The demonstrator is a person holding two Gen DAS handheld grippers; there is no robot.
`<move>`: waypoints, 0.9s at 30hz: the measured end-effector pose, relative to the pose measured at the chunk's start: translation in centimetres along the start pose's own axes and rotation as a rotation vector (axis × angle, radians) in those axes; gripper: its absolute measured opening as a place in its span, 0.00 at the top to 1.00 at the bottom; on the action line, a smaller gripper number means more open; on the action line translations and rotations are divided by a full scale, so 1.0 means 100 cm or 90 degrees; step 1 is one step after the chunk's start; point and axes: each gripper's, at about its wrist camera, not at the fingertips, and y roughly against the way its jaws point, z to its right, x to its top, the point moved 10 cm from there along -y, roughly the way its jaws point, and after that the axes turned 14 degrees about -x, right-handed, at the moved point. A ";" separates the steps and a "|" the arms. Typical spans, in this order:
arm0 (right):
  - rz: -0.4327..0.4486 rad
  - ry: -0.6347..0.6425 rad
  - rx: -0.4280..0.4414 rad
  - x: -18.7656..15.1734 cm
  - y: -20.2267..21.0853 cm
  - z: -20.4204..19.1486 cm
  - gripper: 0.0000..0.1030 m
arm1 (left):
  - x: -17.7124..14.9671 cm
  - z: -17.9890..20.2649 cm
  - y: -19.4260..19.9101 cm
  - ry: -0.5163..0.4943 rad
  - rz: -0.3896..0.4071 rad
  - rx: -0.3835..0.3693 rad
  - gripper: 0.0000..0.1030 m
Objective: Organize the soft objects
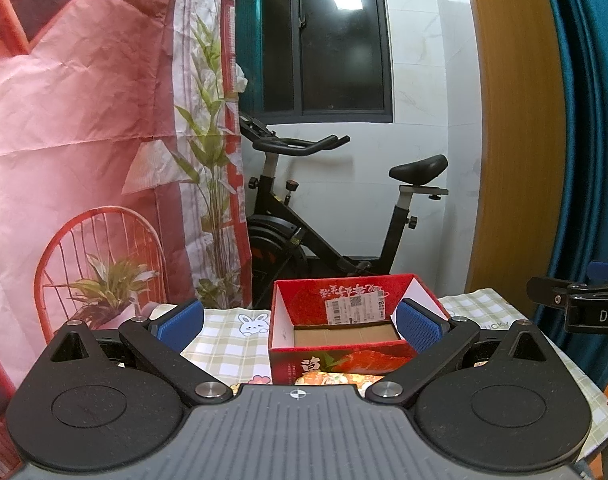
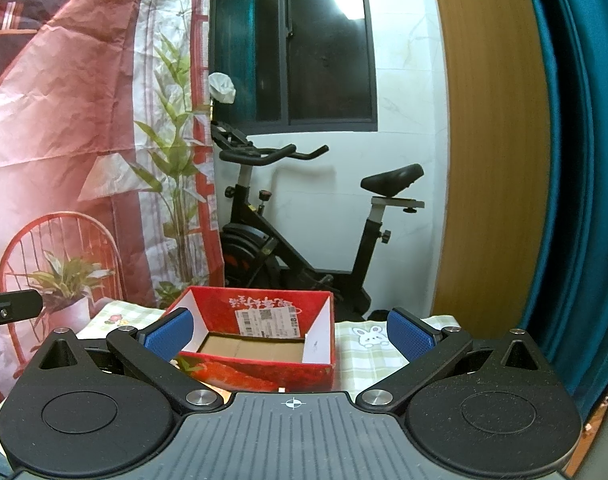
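My left claw (image 1: 300,322) spread wide, gripping nothing; same for my right claw (image 2: 290,330). Red box (image 1: 340,332) open-topped, nothing inside, on checked desk cloth (image 1: 228,344). Left view catches right claw's tip at right edge; right view catches left claw's tip at left edge. Exercise bike (image 2: 304,216) behind desk's far edge.
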 end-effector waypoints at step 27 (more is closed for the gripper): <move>-0.111 0.048 0.087 -0.128 -0.061 -0.045 0.00 | -0.083 -0.005 -0.061 0.022 -0.089 -0.064 0.00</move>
